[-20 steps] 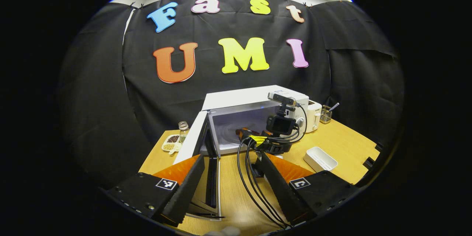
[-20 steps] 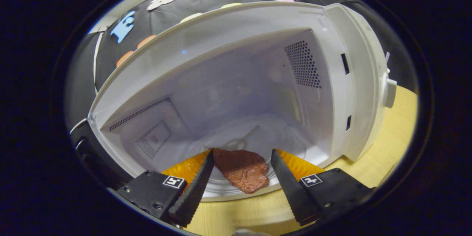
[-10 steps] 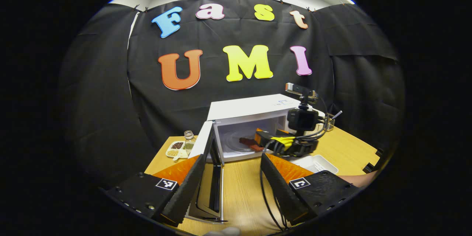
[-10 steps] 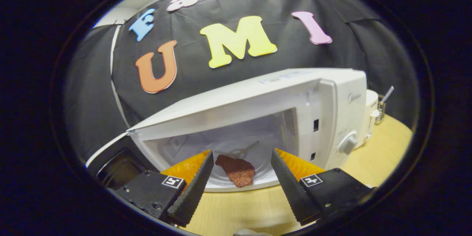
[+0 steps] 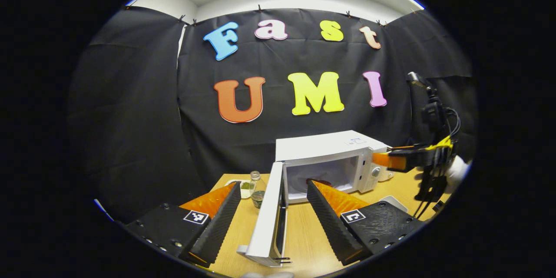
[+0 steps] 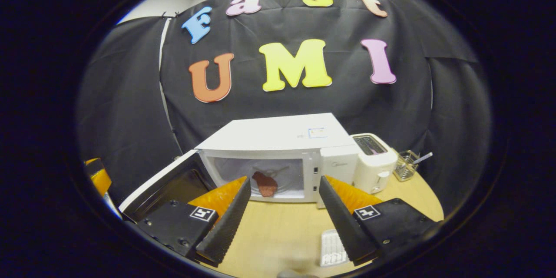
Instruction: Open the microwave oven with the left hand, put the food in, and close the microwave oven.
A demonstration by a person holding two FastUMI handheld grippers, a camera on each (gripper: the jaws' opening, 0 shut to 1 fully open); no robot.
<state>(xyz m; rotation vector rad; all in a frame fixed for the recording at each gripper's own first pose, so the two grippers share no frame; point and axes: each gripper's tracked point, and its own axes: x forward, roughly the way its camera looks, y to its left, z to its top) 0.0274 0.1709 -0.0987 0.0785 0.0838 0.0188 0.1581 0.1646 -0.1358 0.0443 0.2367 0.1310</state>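
The white microwave point(image 5: 330, 152) stands on the wooden table with its door point(image 5: 269, 221) swung wide open. A reddish-brown piece of food point(image 6: 265, 183) lies on the glass turntable inside; it also peeks out as food point(image 5: 319, 181) in the left gripper view. My left gripper point(image 5: 273, 183) is open, and the door's edge shows between its fingers without being touched. My right gripper point(image 6: 284, 179) is open and holds nothing, well back from the microwave point(image 6: 278, 147). In the left gripper view the right gripper point(image 5: 388, 160) hangs at the far right, held by a gloved hand point(image 5: 456, 169).
A white toaster point(image 6: 373, 158) and a wire utensil holder point(image 6: 406, 167) stand right of the microwave. A white tray point(image 6: 332, 247) lies on the table point(image 6: 278, 230) near my right gripper. A glass jar point(image 5: 256, 180) and a small dish point(image 5: 243, 184) sit left of the door.
The right gripper has drawn back out of the microwave and off to the right, leaving the food on the turntable. The left gripper has also pulled back from the door.
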